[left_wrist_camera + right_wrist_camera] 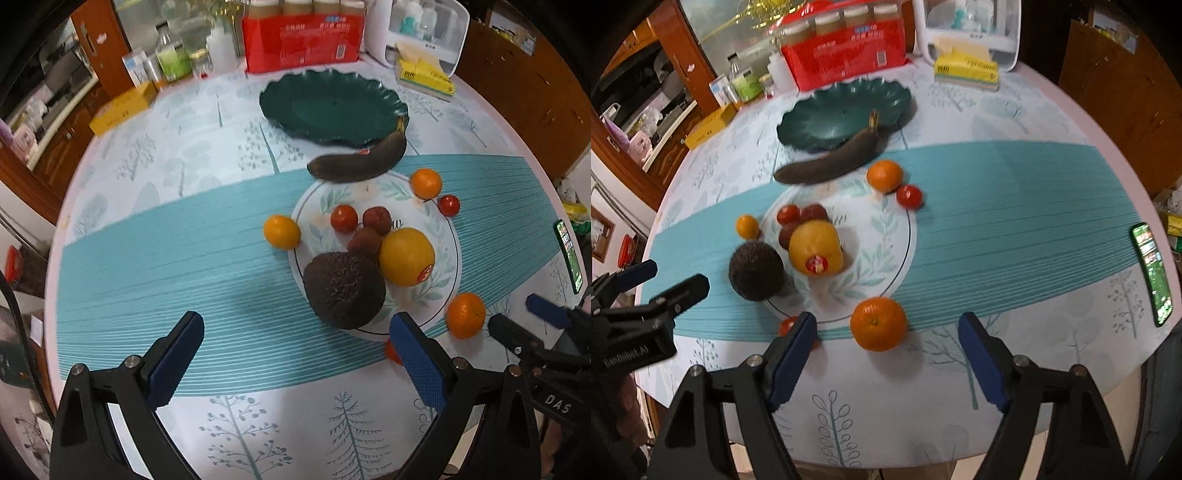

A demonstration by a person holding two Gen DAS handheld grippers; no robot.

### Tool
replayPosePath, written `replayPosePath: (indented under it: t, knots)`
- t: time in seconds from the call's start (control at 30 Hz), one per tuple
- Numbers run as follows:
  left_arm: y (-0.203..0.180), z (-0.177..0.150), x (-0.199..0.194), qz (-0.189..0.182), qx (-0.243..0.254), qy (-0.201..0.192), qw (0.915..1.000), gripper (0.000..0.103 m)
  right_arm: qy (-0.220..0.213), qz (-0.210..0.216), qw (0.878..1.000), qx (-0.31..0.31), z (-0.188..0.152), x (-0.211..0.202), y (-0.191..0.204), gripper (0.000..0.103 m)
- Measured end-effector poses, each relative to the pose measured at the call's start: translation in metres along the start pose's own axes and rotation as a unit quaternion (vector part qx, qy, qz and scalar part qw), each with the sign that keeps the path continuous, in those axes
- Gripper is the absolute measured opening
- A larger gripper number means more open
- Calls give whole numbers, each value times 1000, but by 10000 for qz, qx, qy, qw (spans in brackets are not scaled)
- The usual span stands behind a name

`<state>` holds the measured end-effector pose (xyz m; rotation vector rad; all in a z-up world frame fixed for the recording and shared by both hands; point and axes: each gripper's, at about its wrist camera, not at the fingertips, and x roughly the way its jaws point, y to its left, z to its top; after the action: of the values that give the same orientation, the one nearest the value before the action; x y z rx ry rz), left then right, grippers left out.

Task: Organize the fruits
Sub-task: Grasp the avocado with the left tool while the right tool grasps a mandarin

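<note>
My right gripper (886,354) hangs with its jaws wide apart and empty, the near tangerine (878,323) just ahead between the pads. My left gripper (295,354) is equally spread, holding nothing, facing the avocado (344,290) on the white plate (448,273). I judge the tangerine comes first: I centre it, drop low, close gently so it cannot roll, then carry it to the green dish (827,122) at the far side, clearing the blackened banana (831,160).

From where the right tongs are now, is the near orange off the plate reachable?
Probably yes. The right tongs are open and empty, and the orange sits on bare tablecloth just ahead of the fingertips, nothing between. The white plate rim lies just behind it.
</note>
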<state>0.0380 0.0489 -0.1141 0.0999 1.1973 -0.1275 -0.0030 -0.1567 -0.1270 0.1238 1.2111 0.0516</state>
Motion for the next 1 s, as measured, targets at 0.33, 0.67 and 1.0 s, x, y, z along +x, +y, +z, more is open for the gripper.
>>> replayPosePath:
  t: [0.33, 0.67, 1.0]
  knots:
    - [-9, 13, 45, -457, -305, 431, 9976, 100, 281, 217, 9993, -120, -3, 35, -3, 63]
    - [-19, 16, 70, -453, -405, 585, 9964, 88, 545, 357, 9975, -270, -5, 58, 0, 50]
    - [-23, 9, 80, -537, -505, 562, 9957, 63, 391, 362, 9972, -518, -8, 59, 3, 45]
